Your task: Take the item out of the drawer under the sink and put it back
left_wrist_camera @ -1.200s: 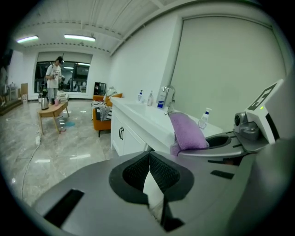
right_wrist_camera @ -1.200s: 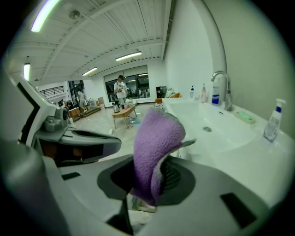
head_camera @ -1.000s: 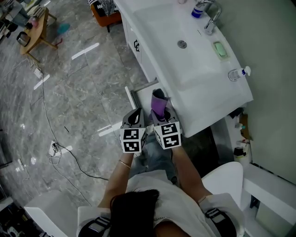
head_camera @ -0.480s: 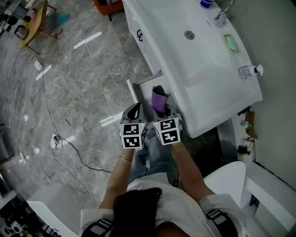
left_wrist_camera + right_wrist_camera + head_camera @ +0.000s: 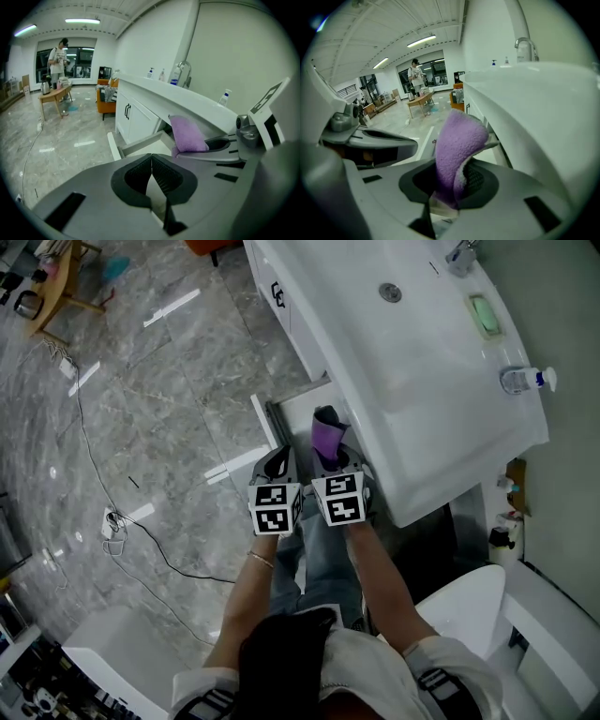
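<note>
A purple fleecy cloth (image 5: 326, 439) (image 5: 457, 152) (image 5: 187, 135) stands folded between the jaws of my right gripper (image 5: 336, 463) (image 5: 452, 185), which is shut on it. It hangs over the open white drawer (image 5: 291, 423) (image 5: 140, 146) under the white sink counter (image 5: 422, 381). My left gripper (image 5: 278, 465) (image 5: 151, 177) sits just left of the right one, above the drawer's front edge, shut with nothing between its pads.
White cabinet doors (image 5: 133, 119) run along the counter's front. On the sink stand a tap (image 5: 461, 254), a green soap dish (image 5: 487, 315) and a pump bottle (image 5: 520, 381). A cable (image 5: 141, 531) trails over the grey marble floor. A white toilet (image 5: 469, 606) stands at my right. A person (image 5: 58, 54) stands far off.
The view has shifted so the sink sits higher and farther right. Both grippers stay side by side over the drawer, the right one still holding the cloth.
</note>
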The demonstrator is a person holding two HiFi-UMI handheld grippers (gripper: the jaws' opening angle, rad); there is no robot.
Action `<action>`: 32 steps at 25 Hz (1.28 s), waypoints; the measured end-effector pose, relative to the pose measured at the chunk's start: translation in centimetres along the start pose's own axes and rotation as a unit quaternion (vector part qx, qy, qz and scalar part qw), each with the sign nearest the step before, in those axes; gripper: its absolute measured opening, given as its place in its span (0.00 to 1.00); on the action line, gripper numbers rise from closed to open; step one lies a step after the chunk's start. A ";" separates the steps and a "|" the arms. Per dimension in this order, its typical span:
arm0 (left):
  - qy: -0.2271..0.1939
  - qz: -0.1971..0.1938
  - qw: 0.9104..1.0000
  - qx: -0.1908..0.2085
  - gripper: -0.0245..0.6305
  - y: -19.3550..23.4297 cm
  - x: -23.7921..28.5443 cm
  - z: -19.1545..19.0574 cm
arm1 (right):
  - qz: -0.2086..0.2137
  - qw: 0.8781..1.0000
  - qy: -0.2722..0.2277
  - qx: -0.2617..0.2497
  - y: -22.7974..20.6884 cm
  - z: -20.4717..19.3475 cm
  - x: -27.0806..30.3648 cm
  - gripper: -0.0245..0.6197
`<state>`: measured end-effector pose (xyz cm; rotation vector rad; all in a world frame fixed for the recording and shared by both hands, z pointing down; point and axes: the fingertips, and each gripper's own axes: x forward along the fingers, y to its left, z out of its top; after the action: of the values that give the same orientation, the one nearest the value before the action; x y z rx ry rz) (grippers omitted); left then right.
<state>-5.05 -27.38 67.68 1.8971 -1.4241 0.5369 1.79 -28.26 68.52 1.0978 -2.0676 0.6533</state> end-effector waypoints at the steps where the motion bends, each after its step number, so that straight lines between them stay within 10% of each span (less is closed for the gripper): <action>1: 0.006 0.001 1.000 -0.004 0.04 0.2 0.3 -0.4 | -0.002 1.000 0.003 0.003 0.0 -0.2 0.5 0.20; 32: 0.163 0.022 0.986 -0.015 0.04 2.0 10.1 -2.8 | 0.014 0.996 0.066 0.056 -3.9 -4.2 10.4 0.21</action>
<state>-3.62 -32.24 77.05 1.6660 -1.2540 0.8018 2.43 -32.58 79.56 1.0610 -1.9560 0.8418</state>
